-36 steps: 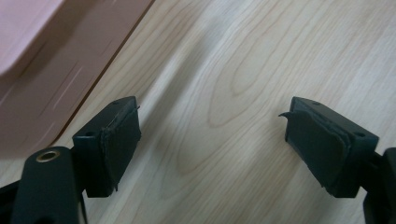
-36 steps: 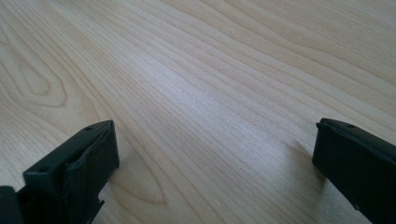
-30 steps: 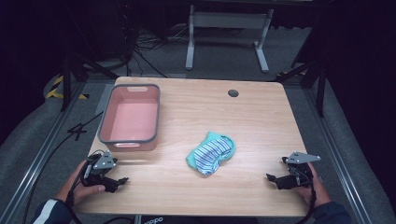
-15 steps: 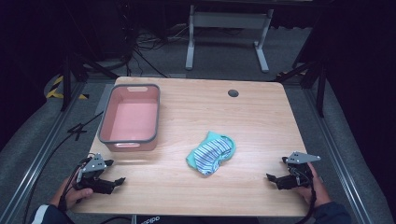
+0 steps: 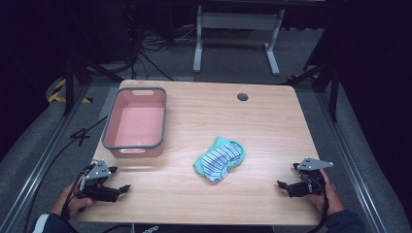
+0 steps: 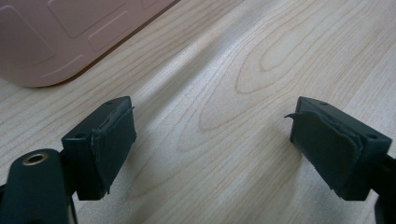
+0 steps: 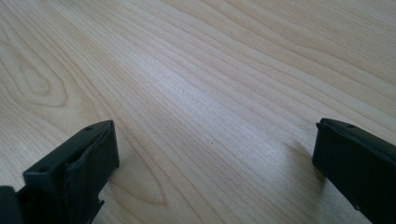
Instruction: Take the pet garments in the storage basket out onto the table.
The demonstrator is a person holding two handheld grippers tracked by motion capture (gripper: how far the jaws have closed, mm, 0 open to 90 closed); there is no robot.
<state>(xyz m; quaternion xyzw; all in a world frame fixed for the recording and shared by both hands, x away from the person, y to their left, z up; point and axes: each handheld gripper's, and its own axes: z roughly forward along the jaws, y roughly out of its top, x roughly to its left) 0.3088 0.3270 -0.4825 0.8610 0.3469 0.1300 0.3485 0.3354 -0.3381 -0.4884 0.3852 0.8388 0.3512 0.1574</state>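
1. While both hands rest at the near edge of the worktop (image 5: 272, 121), the left gripper (image 5: 121, 188) sits at the near left corner, its fingers (image 6: 109, 144) spread wide with nothing between them but bare wood
2. Just beyond it stands the pink plastic tub (image 5: 137, 122), empty, with a grey rim; the left gripper view catches its near wall (image 6: 70, 32) close ahead, so a careless forward reach could knock the tub and slide it
3. Near the middle of the worktop lies the striped cloth (image 5: 221, 159), a crumpled bundle of teal and white-blue stripes, well apart from both grippers and from the tub
4. My judgement: the cloth is soft and bunched, so a pinch taken on one loose fold could lift a single layer and let the rest trail, drag, or snag on the tub rim
5. At the near right corner the right gripper (image 5: 284, 186) points inward toward the cloth, fingers (image 7: 77, 175) likewise wide and empty over the wood
6. Should both grippers close in together, they could push the bundle ahead of them instead of gripping it
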